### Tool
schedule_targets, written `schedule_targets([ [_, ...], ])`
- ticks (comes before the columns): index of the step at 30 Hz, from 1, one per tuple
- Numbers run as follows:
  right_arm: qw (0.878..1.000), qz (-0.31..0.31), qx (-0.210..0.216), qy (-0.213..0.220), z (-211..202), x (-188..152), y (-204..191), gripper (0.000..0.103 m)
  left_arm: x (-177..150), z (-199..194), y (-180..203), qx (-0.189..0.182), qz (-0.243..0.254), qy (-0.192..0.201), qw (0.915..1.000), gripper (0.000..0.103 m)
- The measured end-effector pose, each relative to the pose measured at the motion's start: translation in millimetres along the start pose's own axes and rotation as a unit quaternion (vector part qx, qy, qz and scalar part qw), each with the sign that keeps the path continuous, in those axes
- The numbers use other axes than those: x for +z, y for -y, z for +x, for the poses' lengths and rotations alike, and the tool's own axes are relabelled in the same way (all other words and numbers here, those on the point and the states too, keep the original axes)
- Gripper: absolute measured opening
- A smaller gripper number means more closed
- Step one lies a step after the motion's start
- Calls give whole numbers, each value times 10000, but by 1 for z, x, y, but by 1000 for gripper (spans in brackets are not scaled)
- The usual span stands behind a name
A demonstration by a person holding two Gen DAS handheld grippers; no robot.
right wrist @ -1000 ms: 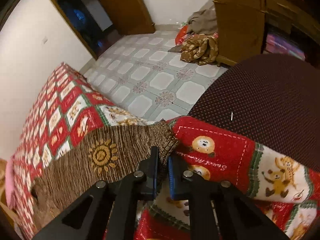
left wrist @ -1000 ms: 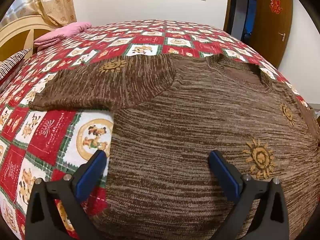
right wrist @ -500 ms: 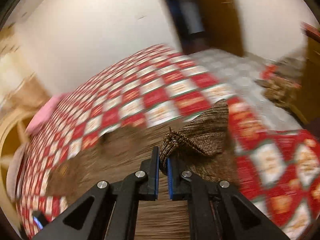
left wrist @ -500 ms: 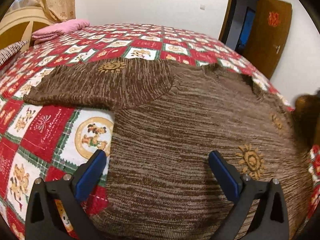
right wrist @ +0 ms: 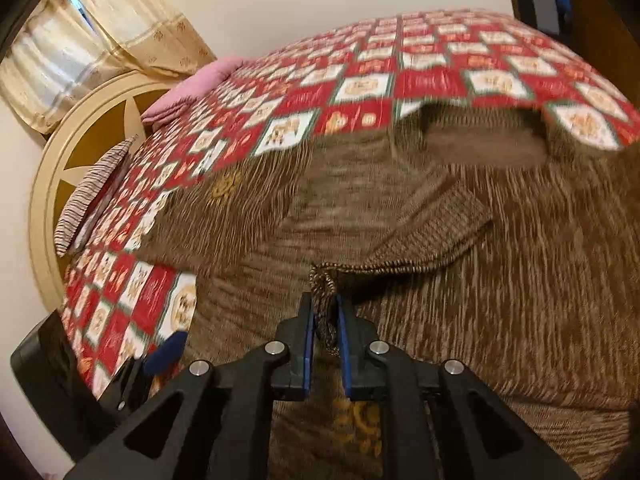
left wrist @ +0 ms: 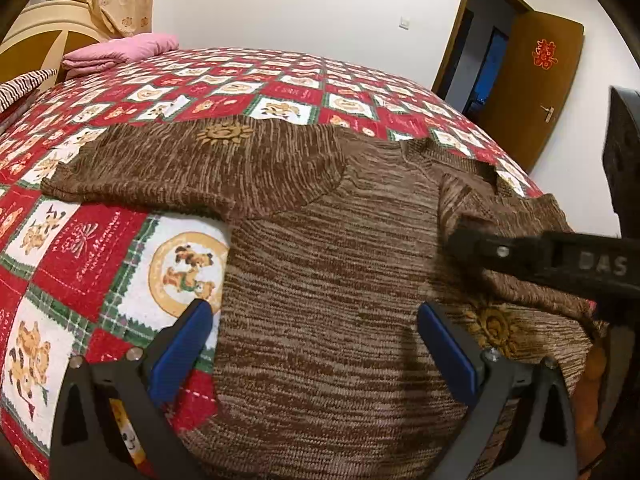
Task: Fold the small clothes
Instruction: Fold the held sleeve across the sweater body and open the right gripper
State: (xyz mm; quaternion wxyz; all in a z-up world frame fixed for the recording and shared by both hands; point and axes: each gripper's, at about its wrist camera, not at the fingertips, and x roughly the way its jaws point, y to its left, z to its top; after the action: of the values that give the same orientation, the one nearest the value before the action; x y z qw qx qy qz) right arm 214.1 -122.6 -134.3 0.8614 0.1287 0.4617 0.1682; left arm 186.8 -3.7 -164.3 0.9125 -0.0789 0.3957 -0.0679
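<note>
Right tongs (right wrist: 325,322) easing apart w/ sweater (right wrist: 500,312) cuff btwn pads; left tongs (left wrist: 316,350) wide open.

Warm indoor light; the left view is sharp, the right view motion-blurred; both bend strongly at dark edges.

Red quilt (left wrist: 100,240) left of the sweater (left wrist: 320,300) lies bare; pink pillow (left wrist: 120,50) sits far off.
</note>
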Motion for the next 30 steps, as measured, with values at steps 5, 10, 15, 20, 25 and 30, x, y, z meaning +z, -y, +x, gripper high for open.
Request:
schedule_targets([
  [5, 9978, 273, 545, 246, -23, 3, 13, 18, 0, 0, 0, -21, -17, 4, 10000, 103],
  [10, 9910, 621, 896, 770, -44, 4, 23, 83, 0, 0, -1, -10, -6, 2, 10000, 103],
  [15, 9901, 674, 816, 923, -48, 6, 21, 73, 0, 0, -1, -20, -14, 5, 10000, 103],
  [20, 9914, 1187, -40, 544, -24, 6, 47, 32, -1, 0, -1, -23, -17, 9, 10000, 103],
  [25, 9940, 811, -685, 261, 10, 20, 35, 25, 0, 1, -1, -57, -30, 15, 10000, 103],
  [30, 9985, 512, -50, 173, 33, 45, 9, 13, -1, 0, -1, -43, -20, 11, 10000, 103],
])
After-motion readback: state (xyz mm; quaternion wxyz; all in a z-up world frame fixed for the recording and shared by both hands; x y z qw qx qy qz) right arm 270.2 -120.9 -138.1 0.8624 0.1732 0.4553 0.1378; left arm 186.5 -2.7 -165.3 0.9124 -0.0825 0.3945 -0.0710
